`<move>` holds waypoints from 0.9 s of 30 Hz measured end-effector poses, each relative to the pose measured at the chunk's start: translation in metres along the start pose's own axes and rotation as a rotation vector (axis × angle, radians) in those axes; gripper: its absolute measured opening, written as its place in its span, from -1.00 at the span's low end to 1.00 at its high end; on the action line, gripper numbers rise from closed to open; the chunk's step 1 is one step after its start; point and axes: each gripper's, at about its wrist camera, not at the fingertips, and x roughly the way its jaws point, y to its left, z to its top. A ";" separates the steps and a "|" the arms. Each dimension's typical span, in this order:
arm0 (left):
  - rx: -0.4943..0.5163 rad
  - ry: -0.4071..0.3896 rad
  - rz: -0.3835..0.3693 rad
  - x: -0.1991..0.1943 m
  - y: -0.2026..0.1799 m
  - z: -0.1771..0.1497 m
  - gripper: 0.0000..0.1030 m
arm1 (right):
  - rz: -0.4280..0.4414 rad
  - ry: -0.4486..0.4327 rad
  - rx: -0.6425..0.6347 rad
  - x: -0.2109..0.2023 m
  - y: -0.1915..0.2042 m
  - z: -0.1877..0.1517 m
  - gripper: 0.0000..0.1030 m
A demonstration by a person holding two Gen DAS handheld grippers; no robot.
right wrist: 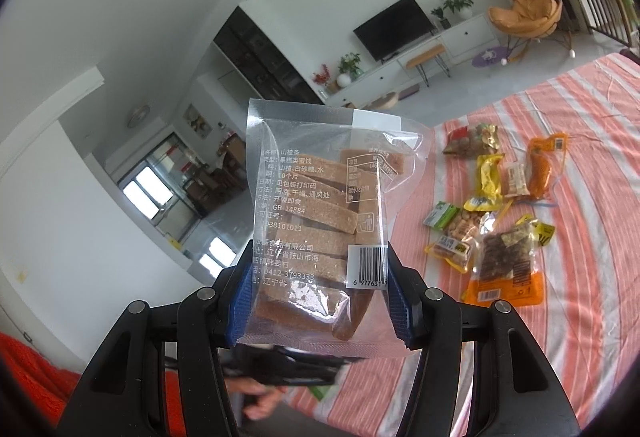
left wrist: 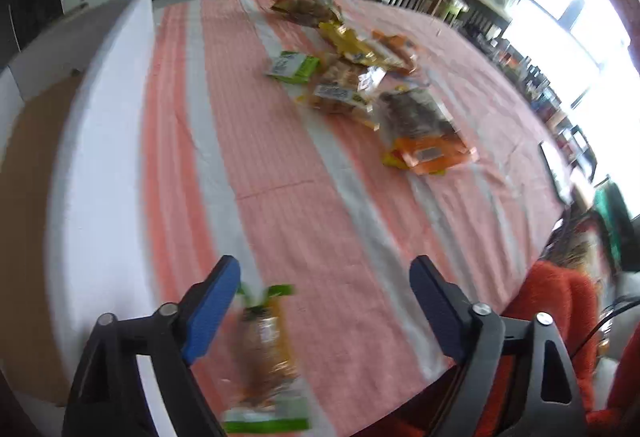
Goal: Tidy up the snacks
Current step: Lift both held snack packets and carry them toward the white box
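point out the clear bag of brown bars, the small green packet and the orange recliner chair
clear bag of brown bars (right wrist: 316, 221), right wrist view, middle of the bag's printed face
small green packet (left wrist: 294, 67), left wrist view, packet's centre
orange recliner chair (right wrist: 528, 7), right wrist view, backrest cushion

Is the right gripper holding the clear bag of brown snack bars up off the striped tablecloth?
Yes, the right gripper clamps the clear bag of brown snack bars by its sides, raised above the striped tablecloth.

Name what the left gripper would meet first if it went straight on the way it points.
Probably the blurred green-and-brown snack packet between the open left gripper's blue pads, near the left one; otherwise the pink-and-white striped tablecloth. Blur leaves depth unclear.
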 end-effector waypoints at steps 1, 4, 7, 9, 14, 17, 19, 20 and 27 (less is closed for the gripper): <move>0.024 0.031 0.038 0.001 -0.001 -0.004 0.71 | 0.003 -0.001 0.004 0.001 -0.001 0.001 0.16; 0.082 0.102 0.134 0.011 -0.016 -0.023 0.71 | 0.018 -0.005 0.008 0.004 -0.001 0.001 0.16; 0.116 0.115 0.231 0.025 -0.025 -0.043 0.71 | 0.027 0.000 -0.010 0.005 0.004 -0.001 0.16; 0.112 0.123 0.247 0.035 -0.019 -0.051 0.71 | 0.029 0.007 -0.015 0.005 0.008 -0.002 0.16; 0.001 0.097 0.186 0.040 0.004 -0.061 0.78 | 0.026 0.019 -0.020 0.007 0.012 -0.005 0.16; -0.026 0.052 0.188 0.027 0.014 -0.071 0.12 | 0.027 0.023 -0.021 0.010 0.014 -0.007 0.16; -0.062 0.061 0.138 0.021 0.023 -0.079 0.01 | 0.028 0.024 -0.019 0.013 0.015 -0.007 0.16; -0.064 0.049 0.133 0.018 0.025 -0.084 -0.33 | 0.027 0.026 -0.017 0.015 0.016 -0.007 0.16; -0.134 0.029 -0.014 0.010 0.029 -0.086 -0.37 | 0.028 0.061 -0.005 0.036 0.016 -0.007 0.16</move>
